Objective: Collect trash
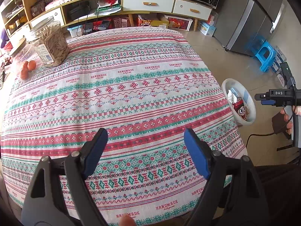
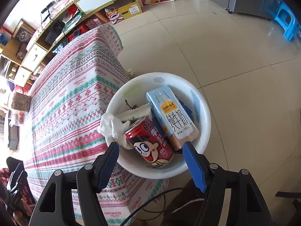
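Note:
A white round bin (image 2: pixel 204 111) stands on the floor beside the table. Inside it lie a red drink can (image 2: pixel 150 146) with a cartoon face, a light blue milk carton (image 2: pixel 169 111), a crumpled white tissue (image 2: pixel 112 126) and a flat wrapper (image 2: pixel 135 113). My right gripper (image 2: pixel 150 146) hangs open right above the bin, its jaws wide apart, the can below them and apart from the pads. My left gripper (image 1: pixel 145 137) stands open over the patterned tablecloth (image 1: pixel 122 94) with nothing between its fingers. The bin (image 1: pixel 251 101) and can (image 1: pixel 239 110) also show at the right of the left wrist view.
A jar of seeds (image 1: pixel 49 43) and a glass jar with oranges (image 1: pixel 26 64) stand at the table's far left corner. A low cabinet (image 1: pixel 150 3) runs behind the table. A grey fridge (image 1: pixel 250 18) and a blue stool (image 1: pixel 266 56) stand on the tiled floor at right.

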The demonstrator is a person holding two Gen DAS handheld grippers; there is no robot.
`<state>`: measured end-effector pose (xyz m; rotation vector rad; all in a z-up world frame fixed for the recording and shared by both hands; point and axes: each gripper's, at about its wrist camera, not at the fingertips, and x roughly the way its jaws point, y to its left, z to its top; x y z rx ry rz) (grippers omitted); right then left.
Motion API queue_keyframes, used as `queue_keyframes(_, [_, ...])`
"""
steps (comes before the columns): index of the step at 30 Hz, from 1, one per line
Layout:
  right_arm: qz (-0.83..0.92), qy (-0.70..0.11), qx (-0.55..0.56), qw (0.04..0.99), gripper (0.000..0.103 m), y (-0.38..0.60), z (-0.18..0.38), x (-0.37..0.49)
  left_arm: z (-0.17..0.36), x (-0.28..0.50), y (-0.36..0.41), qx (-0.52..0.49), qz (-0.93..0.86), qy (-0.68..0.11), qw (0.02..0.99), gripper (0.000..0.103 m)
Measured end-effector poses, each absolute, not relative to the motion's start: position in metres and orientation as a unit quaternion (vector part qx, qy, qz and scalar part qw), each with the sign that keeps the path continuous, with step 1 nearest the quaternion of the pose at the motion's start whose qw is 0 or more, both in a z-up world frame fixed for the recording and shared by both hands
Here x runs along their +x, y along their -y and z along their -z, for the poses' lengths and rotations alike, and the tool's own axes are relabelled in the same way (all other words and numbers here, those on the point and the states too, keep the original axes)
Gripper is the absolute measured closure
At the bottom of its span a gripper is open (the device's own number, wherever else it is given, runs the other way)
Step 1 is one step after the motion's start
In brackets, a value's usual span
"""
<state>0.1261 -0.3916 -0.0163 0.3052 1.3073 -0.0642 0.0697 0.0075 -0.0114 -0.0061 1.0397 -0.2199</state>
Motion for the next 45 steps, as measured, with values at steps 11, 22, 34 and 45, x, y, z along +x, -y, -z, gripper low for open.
queue_keyframes(11, [-0.004,-0.488,0.061,0.871,0.014,0.306,-0.037,0.046,-0.004,0.022,0.012,0.003,0.080,-0.454,0.887,0.004])
queue_keyframes(22, [0.030,-0.403,-0.021,0.914,0.010,0.266,-0.031,-0.020,-0.008,-0.013,0.011,-0.001,0.040,-0.408,0.912,0.002])
queue_keyframes(34, [0.036,-0.380,-0.044,0.923,0.010,0.253,-0.021,-0.019,-0.001,-0.024,0.013,0.009,0.024,-0.399,0.916,0.002])
queue_keyframes(45, [0.034,-0.384,-0.044,0.922,0.010,0.250,-0.018,-0.017,-0.001,-0.025,0.013,0.011,0.023,-0.397,0.918,0.002])
